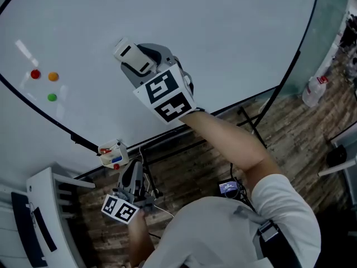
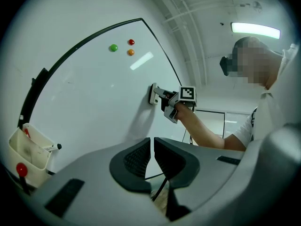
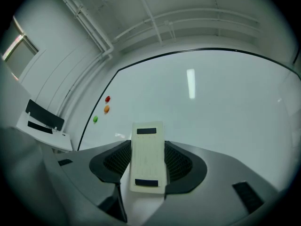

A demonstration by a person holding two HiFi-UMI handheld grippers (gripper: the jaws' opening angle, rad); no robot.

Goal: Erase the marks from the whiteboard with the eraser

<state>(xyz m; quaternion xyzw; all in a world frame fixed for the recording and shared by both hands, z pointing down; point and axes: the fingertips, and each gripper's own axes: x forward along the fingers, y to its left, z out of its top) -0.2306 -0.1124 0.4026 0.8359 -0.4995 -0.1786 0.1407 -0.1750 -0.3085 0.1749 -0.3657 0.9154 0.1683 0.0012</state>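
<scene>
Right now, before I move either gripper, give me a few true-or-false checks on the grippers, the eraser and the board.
1. The right gripper is shut on the eraser. True.
2. The left gripper holds a marker. False: its jaws are together with nothing between them.
3. Three magnets sit on the whiteboard: a red magnet, an orange magnet and a green magnet. True.
4. Dark scribbles cover the middle of the whiteboard. False: no written marks show on it in any view.
</scene>
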